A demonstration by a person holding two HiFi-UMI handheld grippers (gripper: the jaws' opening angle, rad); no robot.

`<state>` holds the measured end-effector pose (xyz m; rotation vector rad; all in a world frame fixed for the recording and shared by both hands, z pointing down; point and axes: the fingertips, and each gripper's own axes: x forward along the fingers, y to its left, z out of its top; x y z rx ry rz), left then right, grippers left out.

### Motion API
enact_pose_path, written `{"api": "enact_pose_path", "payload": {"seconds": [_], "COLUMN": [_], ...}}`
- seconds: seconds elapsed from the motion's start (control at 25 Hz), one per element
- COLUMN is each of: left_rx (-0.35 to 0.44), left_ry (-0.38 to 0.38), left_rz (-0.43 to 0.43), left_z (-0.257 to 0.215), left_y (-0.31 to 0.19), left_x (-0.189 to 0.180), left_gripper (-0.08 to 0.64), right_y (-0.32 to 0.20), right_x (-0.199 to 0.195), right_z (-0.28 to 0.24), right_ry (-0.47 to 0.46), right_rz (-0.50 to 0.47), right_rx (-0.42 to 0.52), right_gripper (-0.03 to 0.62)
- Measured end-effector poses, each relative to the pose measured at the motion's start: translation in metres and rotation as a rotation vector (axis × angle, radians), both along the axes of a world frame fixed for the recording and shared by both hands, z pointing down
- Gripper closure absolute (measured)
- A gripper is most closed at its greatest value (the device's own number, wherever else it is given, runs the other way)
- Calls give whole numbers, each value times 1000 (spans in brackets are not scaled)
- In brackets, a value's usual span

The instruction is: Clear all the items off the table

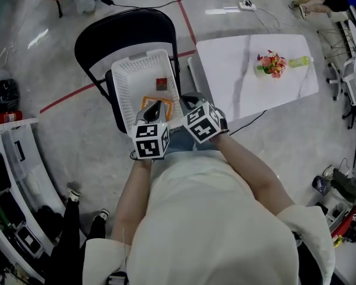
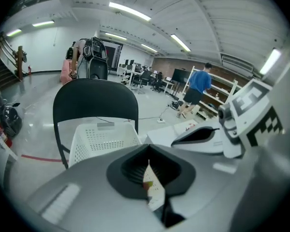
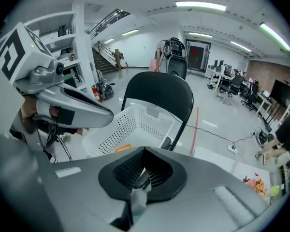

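Both above the centre-frame basket (image 1: pixel 126 79): left gripper (image 1: pixel 156 111) pinches a thin printed packet (image 2: pixel 153 187), right gripper (image 1: pixel 190 101) grips a pale strip (image 3: pixel 141 198)

Chair (image 1: pixel 107 31): ahead of you, left of the table (image 1: pixel 225 76), its back on the far side.
Basket (image 1: pixel 122 94): on the chair seat.
In basket: small square item (image 1: pixel 161 84) toward the far end; flat frame-shaped item (image 1: pixel 147 102) nearer you.
On table: flower bunch (image 1: pixel 272 64) toward the right end, small oblong item (image 1: pixel 299 62) just right of it.
Your grippers: left gripper (image 1: pixel 156 108) and right gripper (image 1: pixel 192 102) side by side over the basket's near end.
Between jaws: thin packet (image 2: pixel 153 190) in your left, thin strip (image 3: pixel 139 197) in your right.
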<state>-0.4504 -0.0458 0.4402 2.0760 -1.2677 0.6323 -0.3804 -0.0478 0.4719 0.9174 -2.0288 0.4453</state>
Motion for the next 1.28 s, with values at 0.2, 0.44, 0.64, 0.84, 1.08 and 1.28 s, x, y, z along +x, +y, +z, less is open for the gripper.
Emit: {"api": "enact_pose_path", "payload": {"seconds": [0.2,0.44,0.64,0.84,1.08,1.28], "left_rx": [-3,-6,-1,-10,-18,-23], "left_ry": [9,1,-3,-14,-12,-21], "left_rz": [52,80,80,86,101,136], "left_z": [-6,-5,-8,-6,-6,-3], "left_y": [-2,-3,-6,-4,-1,3], "left_x": [21,49,81,123,175,217], "left_gripper": [551,551,551,551,551,551], "right_y": [-1,-1,-2,3,7,12], "right_x": [20,48,87,134,189,231], "right_z": [-5,-6,-10,-12,-10,-6], "right_ry": [-8,-19,-28,-23,-27,-34], "right_rz": [54,75,98,101,132,172], "right_rx": [6,15,19,20,13,7], "right_gripper": [594,594,594,594,594,594]}}
